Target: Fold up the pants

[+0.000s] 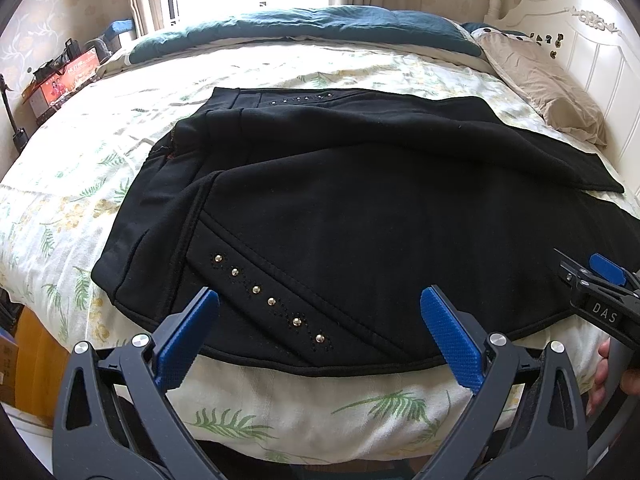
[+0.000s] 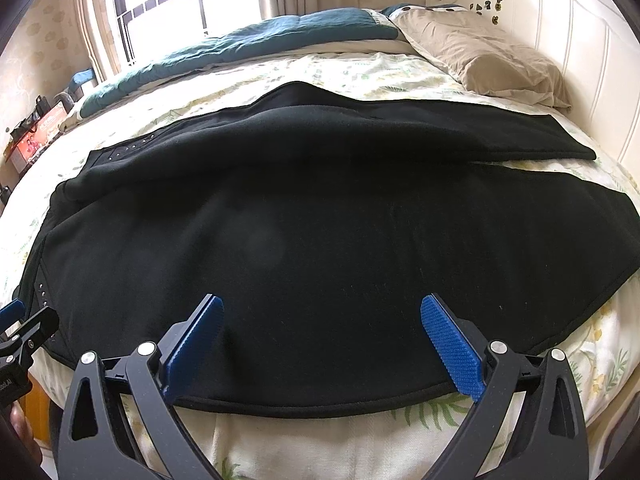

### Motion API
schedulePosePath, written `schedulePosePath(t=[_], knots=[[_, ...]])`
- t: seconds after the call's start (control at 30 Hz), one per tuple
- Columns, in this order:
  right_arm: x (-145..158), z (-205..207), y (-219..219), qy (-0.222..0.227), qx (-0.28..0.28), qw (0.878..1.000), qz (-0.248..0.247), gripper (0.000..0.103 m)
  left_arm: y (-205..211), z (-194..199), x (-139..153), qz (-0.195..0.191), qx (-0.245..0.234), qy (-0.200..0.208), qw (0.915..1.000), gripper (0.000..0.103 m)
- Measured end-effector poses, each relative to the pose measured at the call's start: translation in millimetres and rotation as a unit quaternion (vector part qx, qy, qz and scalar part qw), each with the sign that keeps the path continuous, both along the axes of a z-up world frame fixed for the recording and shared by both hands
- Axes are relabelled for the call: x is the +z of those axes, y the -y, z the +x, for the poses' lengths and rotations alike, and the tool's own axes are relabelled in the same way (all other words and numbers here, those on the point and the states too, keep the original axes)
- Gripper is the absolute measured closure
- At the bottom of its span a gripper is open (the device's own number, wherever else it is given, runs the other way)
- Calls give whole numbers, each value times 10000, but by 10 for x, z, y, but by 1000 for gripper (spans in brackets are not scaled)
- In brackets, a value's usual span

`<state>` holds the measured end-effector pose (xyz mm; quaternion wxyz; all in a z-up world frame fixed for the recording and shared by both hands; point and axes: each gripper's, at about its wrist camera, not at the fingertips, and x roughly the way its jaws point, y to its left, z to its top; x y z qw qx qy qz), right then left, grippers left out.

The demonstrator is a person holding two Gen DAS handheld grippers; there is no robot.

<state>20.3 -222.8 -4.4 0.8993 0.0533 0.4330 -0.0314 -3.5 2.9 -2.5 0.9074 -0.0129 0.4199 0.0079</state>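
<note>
Black pants (image 1: 340, 208) lie spread across the bed, waist end to the left with a row of gold studs (image 1: 272, 301) along a pocket seam. The far leg lies loosely over the near one, its hem at the right (image 1: 600, 184). My left gripper (image 1: 320, 304) hovers open over the near edge by the studs, holding nothing. My right gripper (image 2: 322, 308) is open above the near leg (image 2: 340, 240), further right along the same edge. The right gripper (image 1: 600, 284) also shows at the left wrist view's right edge, held by a hand (image 1: 604, 376).
The bed (image 1: 120, 128) has a leaf-print sheet. A beige pillow (image 2: 492, 56) and a teal quilt (image 2: 248, 36) lie at the far side by the white headboard (image 2: 580, 60). A red box (image 1: 64, 80) sits on a stand at the far left.
</note>
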Motion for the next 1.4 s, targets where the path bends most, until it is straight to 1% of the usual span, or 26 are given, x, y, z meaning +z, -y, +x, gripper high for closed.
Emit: schedulePosePath(t=[0.33, 0.37, 0.7, 0.93, 1.0, 1.03, 1.13, 1.23, 1.4], knots=[[-14, -8, 10, -6, -7, 10000, 2, 5, 37, 0, 1, 62, -15, 136, 9999, 2], [-11, -5, 10, -4, -6, 10000, -5, 5, 42, -4, 9, 105, -9, 216, 9997, 2], [-17, -14, 8, -4, -6, 10000, -9, 5, 36, -19, -12, 59, 2, 81, 9999, 2], [-27, -27, 6, -6, -2, 10000, -2, 5, 41, -32, 4, 94, 0, 147, 9998, 2], [-22, -23, 5, -1, -3, 10000, -9, 5, 45, -31, 8, 129, -4, 162, 9998, 2], [-25, -28, 4, -3, -1, 10000, -10, 5, 53, -39, 22, 227, -4, 248, 9994, 2], [-21, -23, 4, -2, -7, 10000, -8, 5, 52, -39, 23, 181, -1, 247, 9995, 2], [-22, -23, 4, -3, -6, 10000, -6, 5, 68, -53, 46, 269, -3, 318, 9991, 2], [-24, -26, 4, -5, -2, 10000, -13, 5, 71, -58, 54, 247, -6, 312, 9992, 2]])
